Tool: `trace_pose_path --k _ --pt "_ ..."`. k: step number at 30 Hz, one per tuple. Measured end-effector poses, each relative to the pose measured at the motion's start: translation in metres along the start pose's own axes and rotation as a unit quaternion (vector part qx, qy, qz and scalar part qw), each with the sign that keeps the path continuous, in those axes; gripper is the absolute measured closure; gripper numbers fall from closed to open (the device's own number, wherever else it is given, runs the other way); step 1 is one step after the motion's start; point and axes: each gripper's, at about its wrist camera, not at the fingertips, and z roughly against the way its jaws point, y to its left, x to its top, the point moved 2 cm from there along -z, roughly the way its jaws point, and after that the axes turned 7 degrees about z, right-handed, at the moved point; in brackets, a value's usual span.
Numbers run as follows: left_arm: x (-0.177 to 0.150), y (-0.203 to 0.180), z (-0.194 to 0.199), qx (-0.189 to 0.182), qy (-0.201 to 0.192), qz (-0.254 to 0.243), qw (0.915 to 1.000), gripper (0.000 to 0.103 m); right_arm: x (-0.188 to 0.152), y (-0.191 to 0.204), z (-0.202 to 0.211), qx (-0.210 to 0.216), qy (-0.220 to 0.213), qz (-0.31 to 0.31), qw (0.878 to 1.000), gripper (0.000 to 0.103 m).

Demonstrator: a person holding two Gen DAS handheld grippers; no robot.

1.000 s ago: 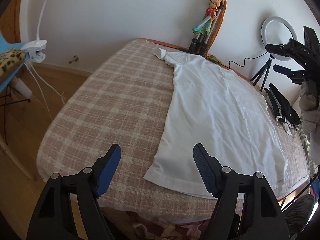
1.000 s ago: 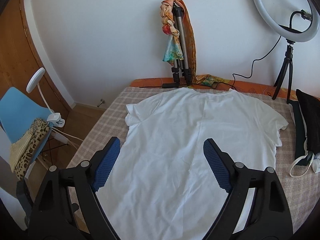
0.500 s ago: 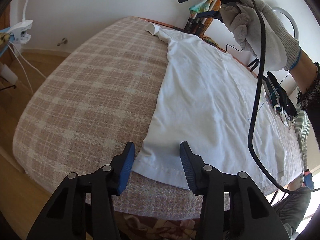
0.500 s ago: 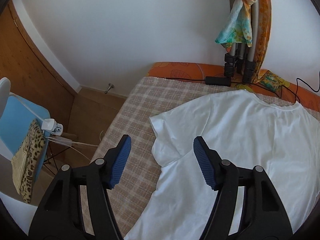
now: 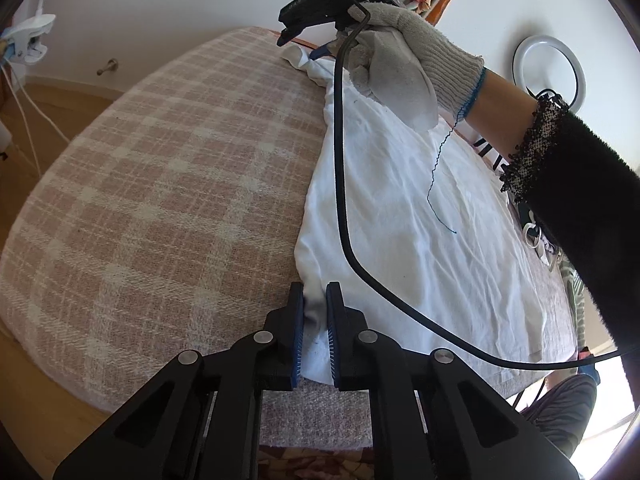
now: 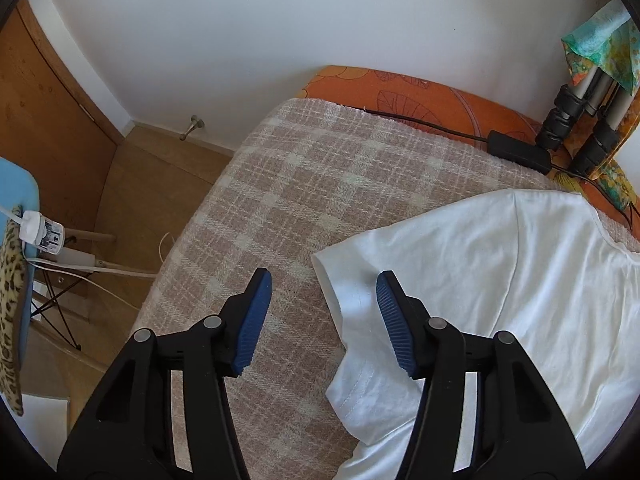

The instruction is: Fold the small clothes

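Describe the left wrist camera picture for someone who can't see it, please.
The left gripper is clamped on the near hem corner of a white T-shirt spread over a pink plaid blanket. Farther off, a gloved hand holds the right gripper at the shirt's sleeve, a black cable trailing from it.

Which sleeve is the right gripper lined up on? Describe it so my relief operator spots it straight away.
Start from the plaid-covered bed and find the white T-shirt spread flat on it. The sleeve is the short one nearest the wooden door, lying flat on the plaid. The open right gripper straddles its hem, while the left gripper pinches the shirt's bottom corner.
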Motion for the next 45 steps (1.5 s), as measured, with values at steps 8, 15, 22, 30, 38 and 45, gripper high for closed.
trace_pose_path --k 8,15,22,30,38,45 --pt "0.0 0.001 0.004 0.002 -0.007 -0.002 1.0 0.097 -0.003 -0.012 0.0 -0.03 0.002 0.003 1.0 0.098" --pt "-0.003 0.001 0.012 0.013 -0.026 -0.02 0.9994 0.098 -0.001 -0.034 0.025 -0.029 -0.027 -0.007 0.999 0.099" --pt "0.0 -0.02 0.018 -0.006 -0.038 -0.047 0.9981 0.099 -0.002 -0.065 0.056 -0.029 -0.053 -0.025 0.998 0.099" --pt "-0.005 -0.051 0.02 -0.037 -0.037 -0.088 0.9947 0.1 -0.023 -0.114 0.093 -0.041 -0.075 -0.057 0.995 0.099" --pt "-0.027 -0.094 0.002 -0.068 -0.001 -0.139 0.9879 0.1 -0.073 -0.19 0.12 -0.073 -0.074 -0.112 0.988 0.099" --pt "-0.044 -0.121 -0.016 -0.077 0.03 -0.169 0.9821 0.1 -0.1 -0.229 0.116 -0.101 -0.06 -0.144 0.982 0.099"
